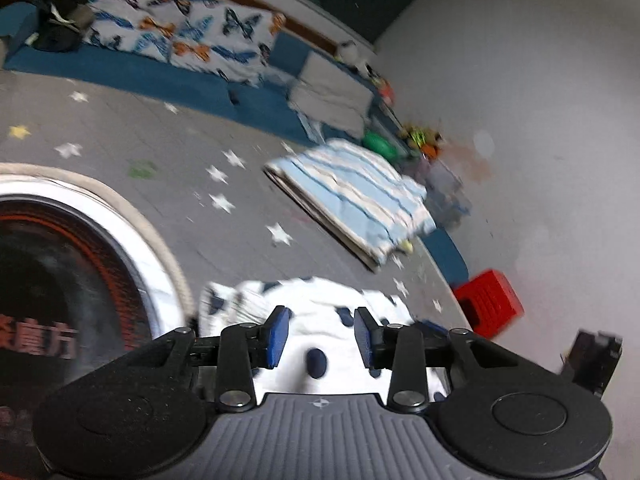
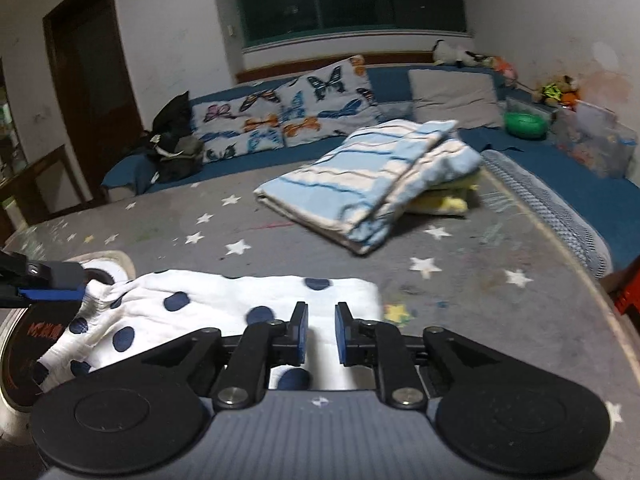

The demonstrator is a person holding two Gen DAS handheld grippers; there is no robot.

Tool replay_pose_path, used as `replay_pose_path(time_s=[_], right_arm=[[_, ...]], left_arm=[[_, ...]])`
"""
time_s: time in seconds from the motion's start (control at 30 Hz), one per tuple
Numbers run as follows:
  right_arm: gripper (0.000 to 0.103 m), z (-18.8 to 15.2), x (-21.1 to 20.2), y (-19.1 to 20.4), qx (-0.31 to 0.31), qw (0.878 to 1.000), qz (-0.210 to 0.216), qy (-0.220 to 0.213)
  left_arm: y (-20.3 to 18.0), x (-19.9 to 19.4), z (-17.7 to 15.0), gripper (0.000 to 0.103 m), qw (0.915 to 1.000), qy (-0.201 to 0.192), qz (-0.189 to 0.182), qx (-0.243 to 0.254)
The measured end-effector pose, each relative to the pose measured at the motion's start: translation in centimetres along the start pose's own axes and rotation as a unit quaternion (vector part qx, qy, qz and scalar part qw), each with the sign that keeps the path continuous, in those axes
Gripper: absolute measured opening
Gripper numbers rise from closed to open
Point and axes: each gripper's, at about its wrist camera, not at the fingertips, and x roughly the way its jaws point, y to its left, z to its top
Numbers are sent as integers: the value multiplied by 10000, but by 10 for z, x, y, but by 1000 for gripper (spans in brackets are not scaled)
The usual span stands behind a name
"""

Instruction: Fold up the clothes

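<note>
A white garment with dark blue dots (image 2: 224, 300) lies partly folded on the grey star-patterned mat (image 2: 460, 280), close in front of both grippers. My right gripper (image 2: 321, 308) hovers over its near right part, jaws a narrow gap apart, white cloth showing through the gap and nothing pinched. In the blurred, rolled left wrist view, my left gripper (image 1: 321, 314) stands open above the same garment (image 1: 320, 300), which shows between and below the pads. In the right wrist view the left gripper (image 2: 48, 292) reaches in from the left edge, its tip beside the bunched left corner.
A folded blue-and-white striped blanket (image 2: 368, 176) lies farther back on the mat, over something yellow. A round dark disc with a white rim (image 1: 60, 272) sits at the left under the garment's edge. Butterfly pillows (image 2: 288, 112) line the back, and a red crate (image 1: 490, 304) stands off the mat's right edge.
</note>
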Motion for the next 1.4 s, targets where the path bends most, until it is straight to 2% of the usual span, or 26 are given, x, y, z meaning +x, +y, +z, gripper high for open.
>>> replay_pose_path(time_s=[0.2,0.33,0.47,0.73,1.0,1.13,1.23,1.4], right_arm=[[24,3,21,4,-65,9999,-2,151],[31,5,37,-1,30,9997,-32,230],[33,7,40,-5,157,9995,-27,256],[44,-2,9,5,64,9996,175,210],[45,-33,-34,14,-180,9993,225,256],[47,-49,-54,18,-387,9988,110,286],[52,-63,-68,22,-654,9974,-71,307],[56,-83,-85,30,-1047,9937,-309,270]], left_arm=[[-7,31,2,38,9996,214,70,166],[-6,40,4,38,9994,242,158,195],[-4,42,3,40,9993,255,207,191],[-15,36,-2,42,9979,154,381,503],[-18,33,-8,44,9956,81,580,734],[-17,34,-8,44,9951,77,626,763],[-16,34,-9,46,9949,63,648,775],[-19,28,-12,54,9945,5,643,826]])
